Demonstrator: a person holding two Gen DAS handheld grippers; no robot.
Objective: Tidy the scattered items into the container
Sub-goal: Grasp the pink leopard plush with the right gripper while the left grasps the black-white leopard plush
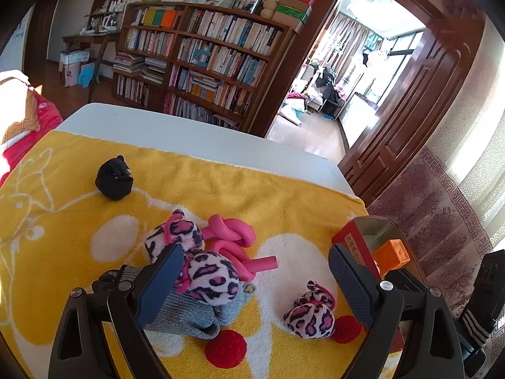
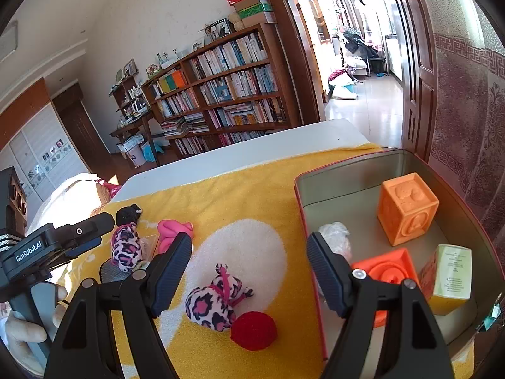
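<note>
The red-rimmed tin container (image 2: 372,170) sits at 3 o'clock on the yellow towel (image 2: 240,195), already holding 2 orange blocks (image 2: 407,208), a small carton (image 2: 451,274) and a clear wrapper. Still out on the desk are a leopard-print pouch (image 2: 211,303) touching a red ball (image 2: 254,331), and, toward 10 o'clock, a pink knotted tube (image 1: 233,240), a grey sock (image 1: 189,315) and a black knit piece (image 1: 113,180). The step in hand looks like choosing the next pick: the right gripper (image 2: 249,271) and left gripper (image 1: 255,284) both hang with fingers spread wide, holding nothing. Next, the right one probably needs to drop over the pouch and close.
</note>
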